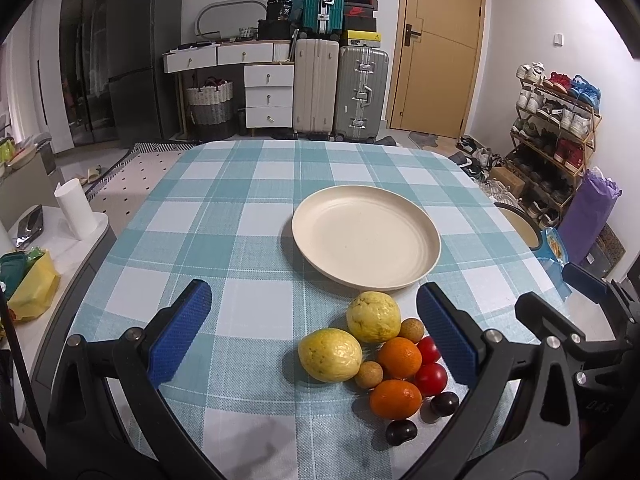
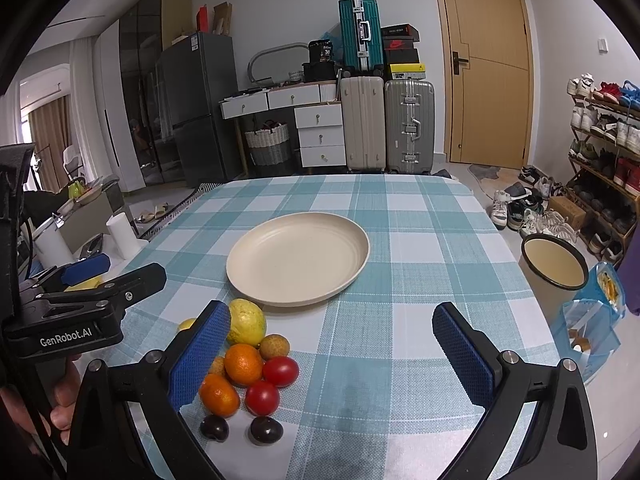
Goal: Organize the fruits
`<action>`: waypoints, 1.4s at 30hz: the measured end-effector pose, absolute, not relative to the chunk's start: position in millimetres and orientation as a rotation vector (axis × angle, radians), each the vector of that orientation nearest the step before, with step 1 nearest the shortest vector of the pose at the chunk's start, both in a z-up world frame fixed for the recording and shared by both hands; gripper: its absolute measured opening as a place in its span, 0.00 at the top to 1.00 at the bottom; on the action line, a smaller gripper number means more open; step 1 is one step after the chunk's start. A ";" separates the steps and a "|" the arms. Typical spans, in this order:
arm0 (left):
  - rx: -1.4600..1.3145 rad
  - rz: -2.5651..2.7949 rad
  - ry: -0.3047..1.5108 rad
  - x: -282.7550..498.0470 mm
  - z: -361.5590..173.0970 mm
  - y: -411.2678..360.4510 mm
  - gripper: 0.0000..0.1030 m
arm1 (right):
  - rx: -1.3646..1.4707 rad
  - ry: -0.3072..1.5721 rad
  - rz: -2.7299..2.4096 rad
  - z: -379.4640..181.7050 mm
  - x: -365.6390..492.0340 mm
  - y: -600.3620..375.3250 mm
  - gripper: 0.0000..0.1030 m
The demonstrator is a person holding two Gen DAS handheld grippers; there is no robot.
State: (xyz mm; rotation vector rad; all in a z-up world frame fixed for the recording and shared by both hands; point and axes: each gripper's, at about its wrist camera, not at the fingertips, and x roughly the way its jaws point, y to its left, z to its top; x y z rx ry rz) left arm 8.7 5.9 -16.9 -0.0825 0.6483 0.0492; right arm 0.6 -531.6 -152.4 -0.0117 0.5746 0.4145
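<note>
Both the left gripper (image 1: 312, 328) and the right gripper (image 2: 332, 350) are held wide open — nothing gripped; fruits (image 1: 374, 356) are clustered just beside the plate (image 1: 366, 236).

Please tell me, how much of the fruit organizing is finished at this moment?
Nothing looks done yet: the plate holds no fruit. Nothing is in hand: the left tool and the right tool are both open and hold nothing. All is left: the two yellow fruits, two oranges, two tomatoes, the small brown fruits and the dark ones lie clustered on the tablecloth beside the plate.
</note>
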 end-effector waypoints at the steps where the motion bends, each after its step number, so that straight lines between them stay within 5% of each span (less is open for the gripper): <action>1: -0.083 0.048 0.650 9.1 -17.4 5.8 0.01 | -0.011 0.575 0.413 -152.1 0.6 -532.5 0.00; 34: -0.317 -0.169 0.899 52.3 -95.4 42.1 0.01 | -0.003 0.649 0.437 -180.3 38.3 -516.2 0.00; 42: -0.443 -0.284 0.955 60.3 -116.1 56.4 0.16 | 0.001 0.669 0.443 -183.5 47.7 -511.4 0.00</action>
